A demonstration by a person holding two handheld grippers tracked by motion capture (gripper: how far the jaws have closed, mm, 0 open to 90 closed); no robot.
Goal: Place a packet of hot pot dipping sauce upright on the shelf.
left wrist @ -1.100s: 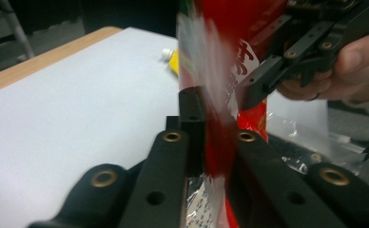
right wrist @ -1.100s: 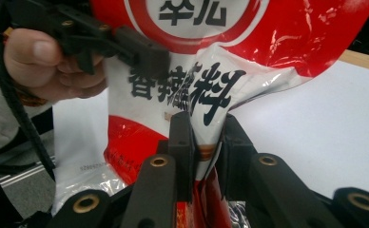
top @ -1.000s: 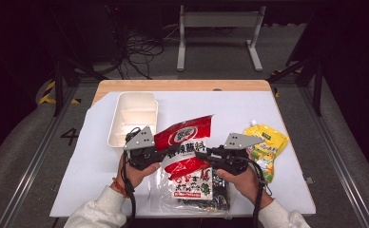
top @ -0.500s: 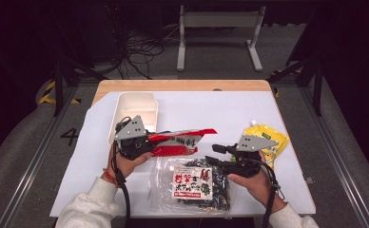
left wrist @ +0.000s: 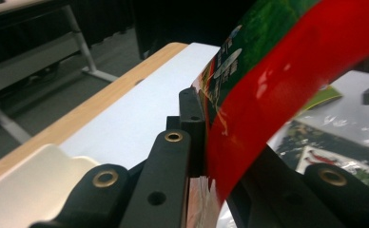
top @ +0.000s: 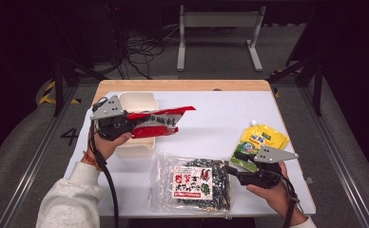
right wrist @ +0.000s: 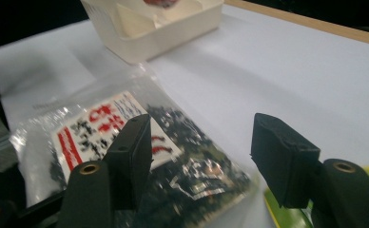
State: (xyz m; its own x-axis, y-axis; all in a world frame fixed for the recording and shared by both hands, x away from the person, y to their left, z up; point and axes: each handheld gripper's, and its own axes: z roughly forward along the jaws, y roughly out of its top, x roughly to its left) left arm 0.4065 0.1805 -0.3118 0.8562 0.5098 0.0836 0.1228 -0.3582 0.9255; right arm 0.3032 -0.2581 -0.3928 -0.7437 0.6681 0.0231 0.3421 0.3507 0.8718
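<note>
My left gripper [top: 125, 124] is shut on one end of a red snack packet [top: 161, 121] and holds it level in the air above a white tray [top: 136, 148]. In the left gripper view the jaws [left wrist: 199, 142] pinch the red packet [left wrist: 277, 71], which curves up to the right. My right gripper [top: 230, 170] is low at the right edge of a clear bag of dark pieces [top: 192, 183]. Its jaws [right wrist: 206, 147] have just been opening, with nothing pressed between them; the clear bag [right wrist: 101, 128] lies beyond them.
A yellow and green pouch [top: 261, 140] lies at the right of the white tabletop [top: 220, 118], behind my right gripper. The tray's corner [left wrist: 30, 175] sits below the left jaws, and its wall [right wrist: 163, 33] stands beyond the bag. Dark floor and cables surround the table.
The left gripper carried the red packet left and up, from above the clear bag to over the tray. The right gripper drew away to the right and its jaws spread.
</note>
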